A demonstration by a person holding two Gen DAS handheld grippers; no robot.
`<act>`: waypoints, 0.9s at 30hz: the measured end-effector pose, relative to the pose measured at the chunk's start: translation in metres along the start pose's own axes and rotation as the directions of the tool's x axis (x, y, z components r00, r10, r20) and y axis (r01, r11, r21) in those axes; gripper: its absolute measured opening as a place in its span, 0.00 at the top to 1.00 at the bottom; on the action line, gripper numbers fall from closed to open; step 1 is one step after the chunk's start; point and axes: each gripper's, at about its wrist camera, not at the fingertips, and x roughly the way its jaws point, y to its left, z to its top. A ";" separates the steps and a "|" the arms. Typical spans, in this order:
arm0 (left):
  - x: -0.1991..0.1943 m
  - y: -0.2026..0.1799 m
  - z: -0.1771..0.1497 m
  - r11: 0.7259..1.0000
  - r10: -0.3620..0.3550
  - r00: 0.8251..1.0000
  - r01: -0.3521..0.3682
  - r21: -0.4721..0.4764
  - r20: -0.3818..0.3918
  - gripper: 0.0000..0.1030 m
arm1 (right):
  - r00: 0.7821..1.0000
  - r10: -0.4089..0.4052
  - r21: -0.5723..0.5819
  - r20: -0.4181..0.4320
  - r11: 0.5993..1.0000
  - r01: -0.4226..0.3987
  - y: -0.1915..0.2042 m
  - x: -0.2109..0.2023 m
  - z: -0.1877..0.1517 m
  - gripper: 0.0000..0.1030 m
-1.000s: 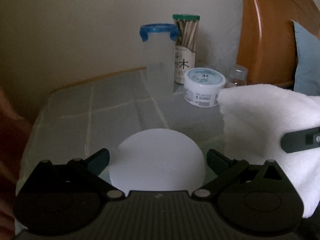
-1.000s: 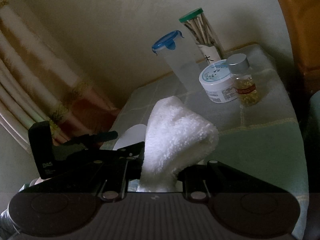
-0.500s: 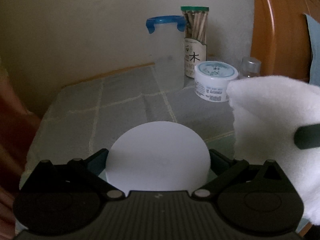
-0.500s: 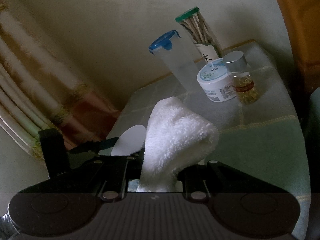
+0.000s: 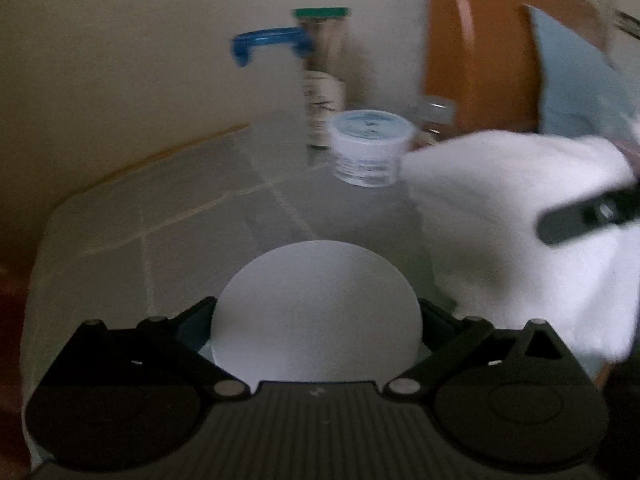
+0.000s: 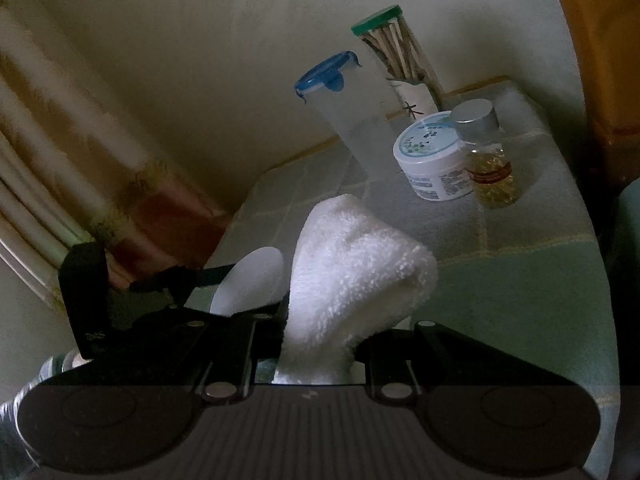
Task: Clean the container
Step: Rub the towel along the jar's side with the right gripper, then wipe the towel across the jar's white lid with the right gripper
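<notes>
We have the white round container [image 5: 316, 304] clamped in the left tool [image 5: 316, 320] above the tabletop [image 5: 160, 216] and the folded white cloth [image 6: 352, 276] pinched in the right tool [image 6: 316, 344] just beside it, apparently not yet wiping, so the cleaning seems still ahead.

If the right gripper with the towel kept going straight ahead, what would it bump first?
Probably the checked tablecloth: the right gripper points down, short of the jars. Its white towel would land first. Depth is unclear.
</notes>
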 end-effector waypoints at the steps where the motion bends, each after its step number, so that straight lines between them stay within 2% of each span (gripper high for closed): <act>1: -0.001 0.003 -0.001 0.999 -0.030 1.000 0.030 0.033 0.000 0.03 | 1.000 -0.003 -0.001 -0.003 1.000 0.003 0.001 0.001 0.000 0.80; 5: -0.003 0.013 -0.003 0.973 -0.151 0.988 0.150 0.176 -0.007 0.03 | 1.000 -0.021 -0.014 -0.024 1.000 0.021 0.007 0.006 0.001 0.80; 11: -0.001 0.027 -0.002 0.896 -0.313 0.950 0.303 0.326 -0.023 0.03 | 0.998 -0.049 -0.040 -0.048 0.998 0.047 0.017 0.015 0.005 0.80; 14: 0.002 0.030 0.001 0.846 -0.377 0.925 0.364 0.389 -0.046 0.03 | 0.996 -0.062 -0.056 -0.062 0.997 0.059 0.023 0.018 0.007 0.80; 18: 0.009 0.035 0.006 0.762 -0.461 0.883 0.447 0.468 -0.092 0.03 | 0.994 -0.085 -0.071 -0.073 0.994 0.080 0.030 0.021 0.008 0.80; 21: 0.018 0.039 0.011 0.722 -0.512 0.848 0.511 0.467 -0.137 0.03 | 0.992 -0.104 -0.077 -0.076 0.992 0.098 0.034 0.022 0.008 0.80; 23: 0.021 0.039 0.012 0.704 -0.531 0.834 0.532 0.469 -0.148 0.03 | 0.990 -0.116 -0.079 -0.078 0.991 0.110 0.036 0.022 0.007 0.80; 25: 0.021 0.039 0.012 0.700 -0.538 0.831 0.535 0.474 -0.143 0.03 | 0.989 -0.128 -0.083 -0.079 0.989 0.122 0.037 0.021 0.007 0.80; 27: 0.020 0.038 0.012 0.708 -0.536 0.835 0.525 0.473 -0.126 0.03 | 0.988 -0.136 -0.083 -0.079 0.988 0.130 0.038 0.021 0.007 0.80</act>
